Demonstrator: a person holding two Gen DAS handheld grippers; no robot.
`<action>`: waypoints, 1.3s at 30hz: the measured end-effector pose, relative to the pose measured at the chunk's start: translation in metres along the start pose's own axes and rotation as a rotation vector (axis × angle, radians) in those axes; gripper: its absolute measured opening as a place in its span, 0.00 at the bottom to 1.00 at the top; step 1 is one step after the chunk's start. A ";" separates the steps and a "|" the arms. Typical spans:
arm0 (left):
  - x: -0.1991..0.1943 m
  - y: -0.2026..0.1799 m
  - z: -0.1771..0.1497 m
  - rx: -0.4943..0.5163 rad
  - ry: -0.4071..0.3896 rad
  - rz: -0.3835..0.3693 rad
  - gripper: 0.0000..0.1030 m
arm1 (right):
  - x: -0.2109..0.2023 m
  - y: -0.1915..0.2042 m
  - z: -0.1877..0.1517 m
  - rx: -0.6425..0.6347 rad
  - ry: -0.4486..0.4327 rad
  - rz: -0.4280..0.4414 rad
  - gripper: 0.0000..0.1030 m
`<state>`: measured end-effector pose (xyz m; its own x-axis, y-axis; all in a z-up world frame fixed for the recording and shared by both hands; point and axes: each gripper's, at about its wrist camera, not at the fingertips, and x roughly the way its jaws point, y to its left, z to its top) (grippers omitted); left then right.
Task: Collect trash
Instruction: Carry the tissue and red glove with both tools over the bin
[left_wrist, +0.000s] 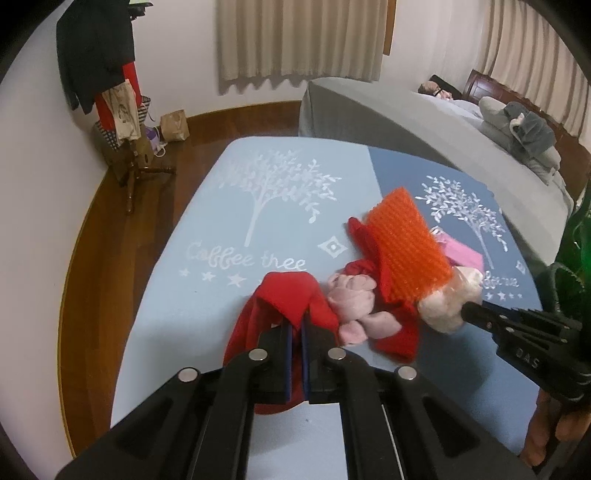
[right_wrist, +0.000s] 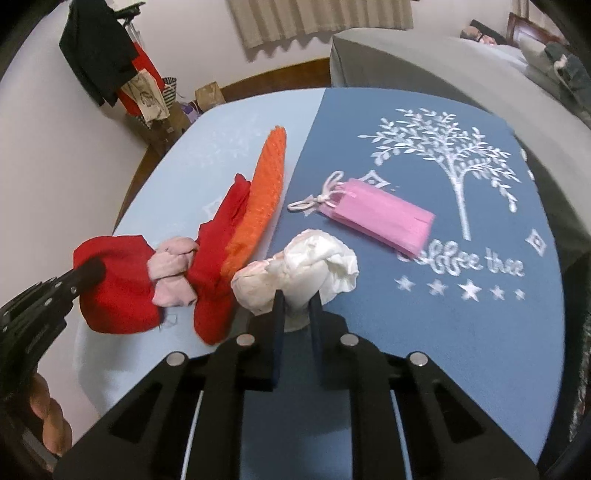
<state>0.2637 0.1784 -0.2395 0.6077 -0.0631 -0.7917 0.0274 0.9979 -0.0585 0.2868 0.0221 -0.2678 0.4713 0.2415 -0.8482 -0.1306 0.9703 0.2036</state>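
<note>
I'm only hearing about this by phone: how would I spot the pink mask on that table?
Find the table's dark blue half with the white tree print. The pink mask lies flat there, apart from the heap, beyond the white wad. It alone is a neat pleated rectangle with white ear loops.

Soft, even indoor light fills the room around me, and shadows under the things on my table (right_wrist: 461, 332) stay faint. Both fisheye views bend walls and curtains (left_wrist: 301, 37) hard toward dark corners, with slight blur throughout.
</note>
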 end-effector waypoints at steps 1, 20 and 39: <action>-0.004 -0.002 0.000 -0.001 -0.005 -0.003 0.04 | -0.005 -0.002 -0.002 0.002 -0.004 0.001 0.12; -0.063 -0.076 -0.019 0.045 0.001 0.033 0.04 | -0.106 -0.041 -0.032 0.012 -0.058 0.006 0.12; -0.129 -0.176 -0.018 0.055 -0.052 0.000 0.04 | -0.189 -0.085 -0.045 -0.019 -0.104 -0.040 0.12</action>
<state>0.1664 0.0108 -0.1384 0.6478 -0.0634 -0.7592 0.0701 0.9973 -0.0234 0.1694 -0.1064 -0.1464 0.5640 0.2039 -0.8002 -0.1259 0.9789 0.1606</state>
